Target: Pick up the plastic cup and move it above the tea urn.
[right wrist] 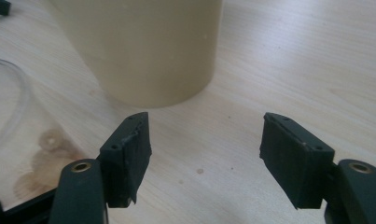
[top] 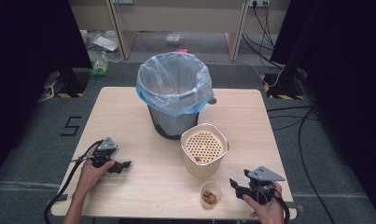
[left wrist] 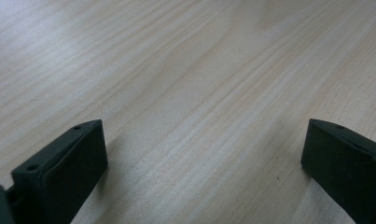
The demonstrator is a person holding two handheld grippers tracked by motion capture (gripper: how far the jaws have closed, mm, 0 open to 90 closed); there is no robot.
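A dark bin lined with a clear blue-edged bag (top: 174, 91) stands at the table's middle back. In front of it sits a beige container (top: 203, 149) with a perforated insert holding a few brown bits; it looms close ahead in the right gripper view (right wrist: 143, 46). A small clear cup of brown pieces (top: 210, 193) stands near the front edge. My left gripper (top: 122, 165) rests on the table at the left, open, with bare wood between its jaws (left wrist: 202, 158). My right gripper (top: 234, 184) hovers just right of the cup, open and holding nothing (right wrist: 204, 149).
The light wooden table (top: 129, 116) has bare room on its left and right sides. The cup's clear rim (right wrist: 20, 91) curves at the left of the right gripper view, with brown stains (right wrist: 45, 158) beneath. Cables and clutter lie on the floor beyond the table.
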